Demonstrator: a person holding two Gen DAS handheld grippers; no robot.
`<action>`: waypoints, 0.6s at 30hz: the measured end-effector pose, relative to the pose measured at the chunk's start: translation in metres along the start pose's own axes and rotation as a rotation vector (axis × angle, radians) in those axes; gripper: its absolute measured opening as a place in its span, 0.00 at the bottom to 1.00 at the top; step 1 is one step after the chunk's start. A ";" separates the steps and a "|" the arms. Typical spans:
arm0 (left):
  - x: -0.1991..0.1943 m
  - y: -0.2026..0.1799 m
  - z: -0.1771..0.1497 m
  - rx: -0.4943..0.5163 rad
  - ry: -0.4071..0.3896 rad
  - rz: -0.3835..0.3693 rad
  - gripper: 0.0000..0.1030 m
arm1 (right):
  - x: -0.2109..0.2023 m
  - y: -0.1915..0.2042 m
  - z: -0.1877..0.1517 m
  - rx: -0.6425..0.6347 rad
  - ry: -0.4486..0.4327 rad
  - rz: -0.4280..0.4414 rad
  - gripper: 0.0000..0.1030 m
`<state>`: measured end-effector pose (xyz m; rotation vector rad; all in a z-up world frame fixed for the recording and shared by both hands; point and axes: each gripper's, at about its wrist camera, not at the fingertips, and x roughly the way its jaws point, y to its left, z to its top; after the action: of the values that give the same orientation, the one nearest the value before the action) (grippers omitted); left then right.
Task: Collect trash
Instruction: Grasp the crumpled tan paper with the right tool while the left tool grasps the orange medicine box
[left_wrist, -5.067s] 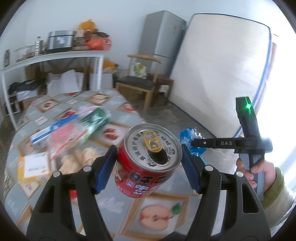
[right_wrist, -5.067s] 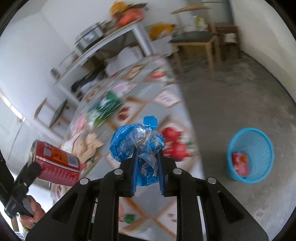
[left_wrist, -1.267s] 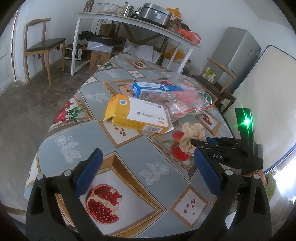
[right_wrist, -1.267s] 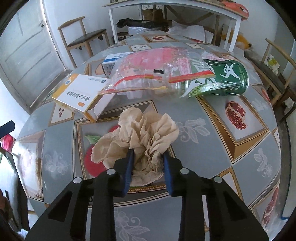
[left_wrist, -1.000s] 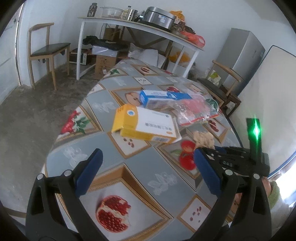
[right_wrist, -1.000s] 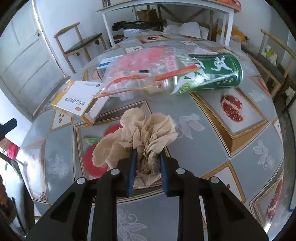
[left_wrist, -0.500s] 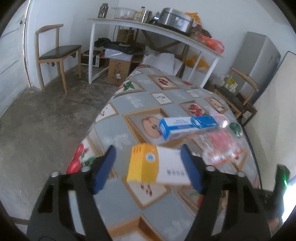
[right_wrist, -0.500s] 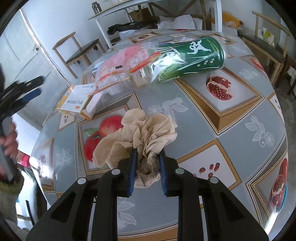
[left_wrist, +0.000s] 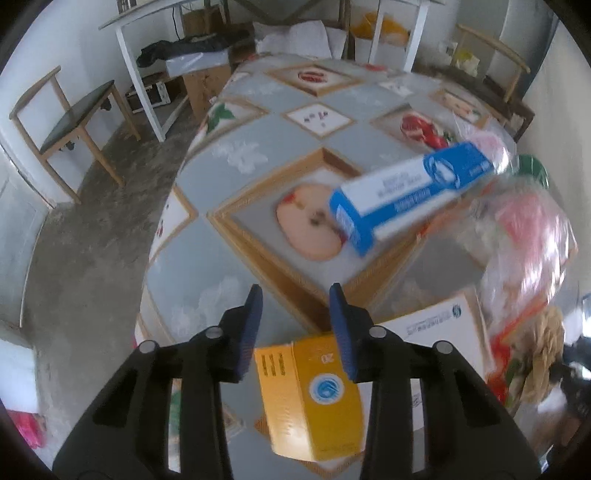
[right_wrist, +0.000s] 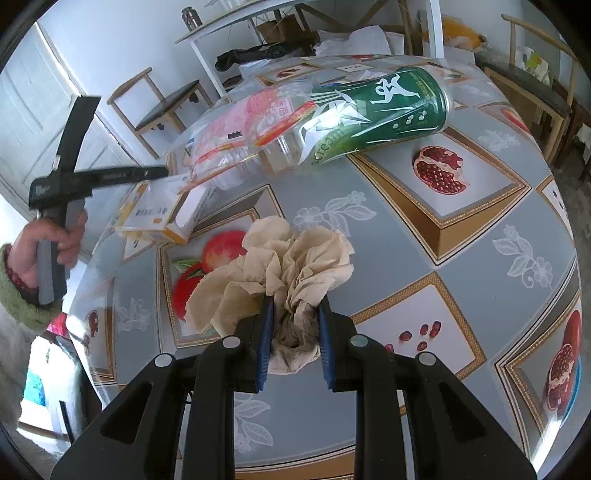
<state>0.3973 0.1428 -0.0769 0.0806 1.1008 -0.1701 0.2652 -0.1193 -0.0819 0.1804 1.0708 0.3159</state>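
My left gripper (left_wrist: 295, 325) points down at the tiled tablecloth (left_wrist: 258, 147). Its jaws are closing, with the orange end of an orange-and-white carton (left_wrist: 310, 398) between the blue fingers (left_wrist: 251, 325); I see no firm press. In the right wrist view the left gripper (right_wrist: 162, 171) hovers at that carton (right_wrist: 155, 214). My right gripper (right_wrist: 295, 321) is shut on a crumpled tan paper napkin (right_wrist: 291, 258) resting on the table. A blue-and-white carton (left_wrist: 406, 192), a clear plastic bag with pink contents (right_wrist: 243, 125) and a green can (right_wrist: 380, 110) lie beyond.
The table's rounded edge (left_wrist: 147, 258) drops to a concrete floor on the left. A wooden chair (left_wrist: 66, 122) and a white work table (left_wrist: 136, 66) stand behind. More wooden chairs (right_wrist: 535, 74) are at the far right. A person's hand (right_wrist: 48, 236) holds the left gripper.
The left gripper swung across the table and came down over the orange carton, its jaws narrowing from wide apart. The right gripper kept its hold on the napkin, almost still.
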 end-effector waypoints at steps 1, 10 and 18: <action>-0.002 0.001 -0.005 -0.009 0.013 -0.010 0.34 | 0.000 -0.001 0.000 0.003 -0.001 0.004 0.22; -0.038 0.003 -0.071 -0.137 0.106 -0.197 0.34 | -0.001 -0.007 -0.002 0.004 0.001 0.023 0.22; -0.085 -0.020 -0.090 -0.165 -0.061 -0.296 0.83 | 0.000 -0.010 -0.002 0.006 -0.002 0.029 0.22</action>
<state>0.2769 0.1447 -0.0411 -0.2348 1.0577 -0.3435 0.2655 -0.1285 -0.0856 0.2019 1.0684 0.3390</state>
